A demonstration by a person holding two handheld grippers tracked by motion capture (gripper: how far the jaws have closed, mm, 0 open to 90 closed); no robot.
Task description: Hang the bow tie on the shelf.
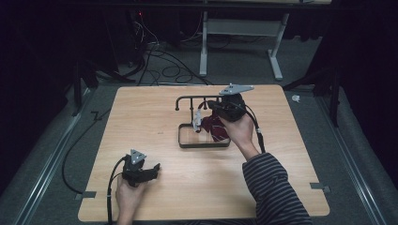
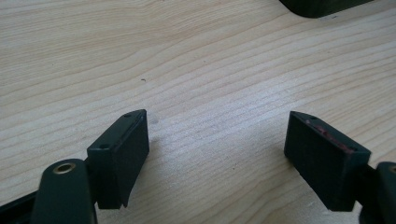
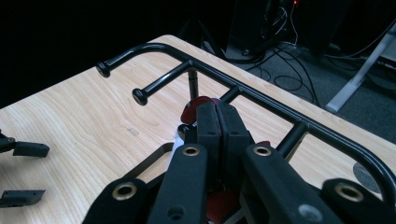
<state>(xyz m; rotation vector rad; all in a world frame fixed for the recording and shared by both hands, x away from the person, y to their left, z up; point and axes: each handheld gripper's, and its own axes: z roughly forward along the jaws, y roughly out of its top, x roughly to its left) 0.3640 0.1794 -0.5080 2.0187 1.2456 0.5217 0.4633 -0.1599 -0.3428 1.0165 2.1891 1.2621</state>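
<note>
Right gripper (image 3: 217, 122), jaws pressed together on a red cloth (image 1: 215, 127), is holding it just under the rack (image 1: 202, 123) pegs; hanging it appears to be the step in hand, calling for a lift onto a peg. Left gripper (image 1: 149, 171) is resting wide open and empty, well short of the rack.

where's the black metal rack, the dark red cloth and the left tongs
black metal rack (image 1: 204, 146), high view, front edge of its base frame
dark red cloth (image 1: 217, 127), high view, middle of the bunched fabric
left tongs (image 2: 217, 156), left gripper view, midway between the open tips
</note>
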